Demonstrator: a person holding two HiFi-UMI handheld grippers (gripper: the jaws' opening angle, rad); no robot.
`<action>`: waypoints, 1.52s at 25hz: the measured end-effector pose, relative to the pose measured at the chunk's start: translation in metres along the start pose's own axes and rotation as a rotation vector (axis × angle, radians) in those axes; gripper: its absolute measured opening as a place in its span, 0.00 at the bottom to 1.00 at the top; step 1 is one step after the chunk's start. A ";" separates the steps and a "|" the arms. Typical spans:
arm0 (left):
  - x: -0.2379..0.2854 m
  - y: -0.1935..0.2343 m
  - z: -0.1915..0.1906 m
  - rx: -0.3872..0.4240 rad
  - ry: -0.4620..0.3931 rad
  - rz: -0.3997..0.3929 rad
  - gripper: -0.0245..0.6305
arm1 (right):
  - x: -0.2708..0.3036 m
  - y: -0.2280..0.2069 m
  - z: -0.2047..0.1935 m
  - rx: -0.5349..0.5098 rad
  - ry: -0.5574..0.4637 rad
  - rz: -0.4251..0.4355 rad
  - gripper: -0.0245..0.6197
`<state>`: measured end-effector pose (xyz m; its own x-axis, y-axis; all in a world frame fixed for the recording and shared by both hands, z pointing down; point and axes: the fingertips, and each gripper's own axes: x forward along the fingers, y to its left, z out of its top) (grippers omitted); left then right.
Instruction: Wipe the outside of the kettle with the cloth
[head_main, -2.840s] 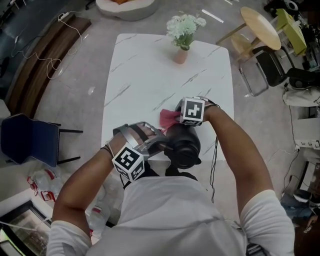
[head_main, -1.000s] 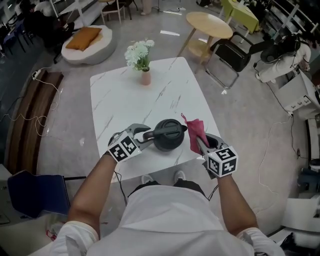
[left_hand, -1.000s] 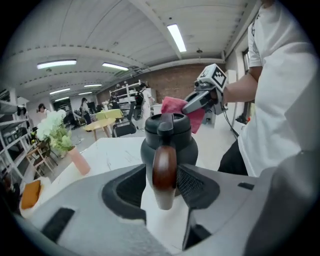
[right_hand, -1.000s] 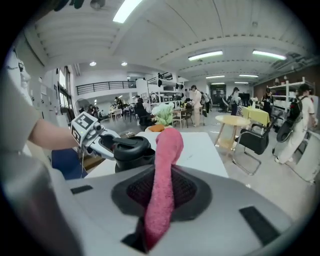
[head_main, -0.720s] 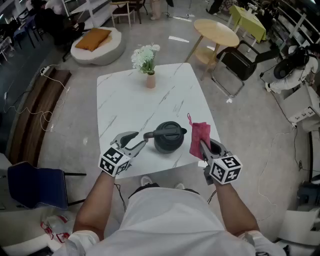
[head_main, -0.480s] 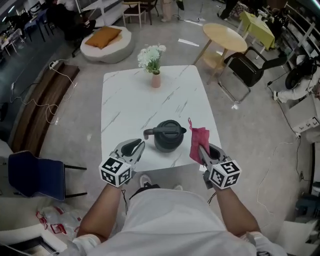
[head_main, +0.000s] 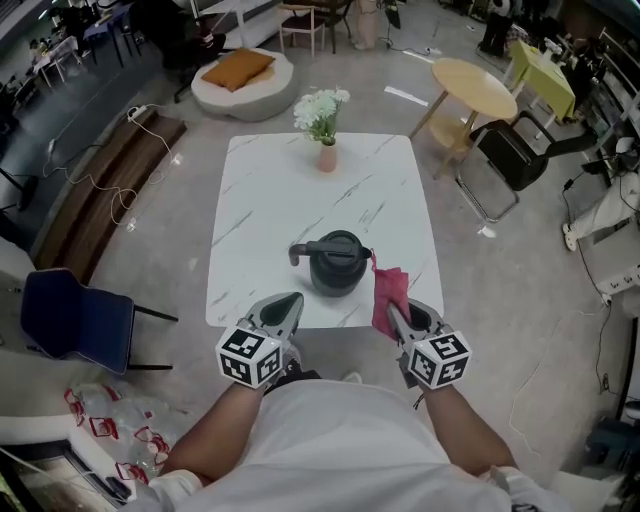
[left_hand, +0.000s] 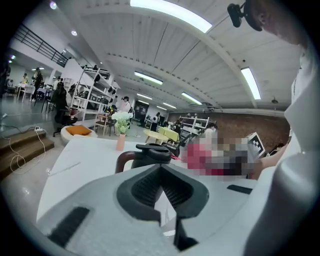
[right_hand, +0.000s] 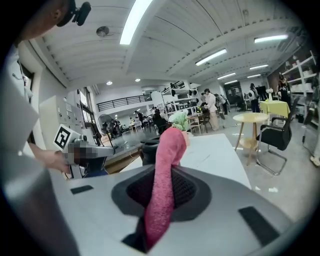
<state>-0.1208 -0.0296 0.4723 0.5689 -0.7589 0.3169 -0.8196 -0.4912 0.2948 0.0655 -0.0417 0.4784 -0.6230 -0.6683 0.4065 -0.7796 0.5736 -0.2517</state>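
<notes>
The dark kettle (head_main: 336, 262) stands near the front edge of the white marble table (head_main: 290, 190), its handle pointing left. My left gripper (head_main: 284, 311) is shut with nothing in it, hanging just off the table's front edge, apart from the handle. In the left gripper view the kettle (left_hand: 150, 154) rises behind the meeting jaws. My right gripper (head_main: 396, 320) is shut on the pink cloth (head_main: 388, 296), which stands up to the right of the kettle. In the right gripper view the cloth (right_hand: 166, 180) sticks up out of the jaws and hides part of the kettle (right_hand: 149, 150).
A vase of white flowers (head_main: 323, 122) stands at the table's far edge. A blue chair (head_main: 75, 318) is at the left, with a wooden bench (head_main: 110, 190) beyond it. A round wooden table (head_main: 485, 88) and a black chair (head_main: 515, 155) stand at the back right.
My left gripper has let go of the kettle's handle, shut, and drawn back past the table's front edge. The right gripper with the cloth has drawn back a little.
</notes>
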 end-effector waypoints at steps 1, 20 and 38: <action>-0.001 -0.003 -0.001 -0.004 -0.002 0.003 0.04 | -0.001 0.002 -0.001 -0.002 -0.002 0.006 0.13; -0.002 -0.022 -0.001 0.077 0.018 0.040 0.04 | -0.017 0.010 -0.015 -0.007 -0.018 0.055 0.13; -0.006 -0.023 0.001 0.114 0.027 0.019 0.04 | -0.012 0.024 -0.013 -0.023 -0.014 0.066 0.13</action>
<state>-0.1055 -0.0142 0.4631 0.5537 -0.7574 0.3460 -0.8316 -0.5238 0.1844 0.0557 -0.0138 0.4791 -0.6742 -0.6348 0.3776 -0.7349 0.6273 -0.2576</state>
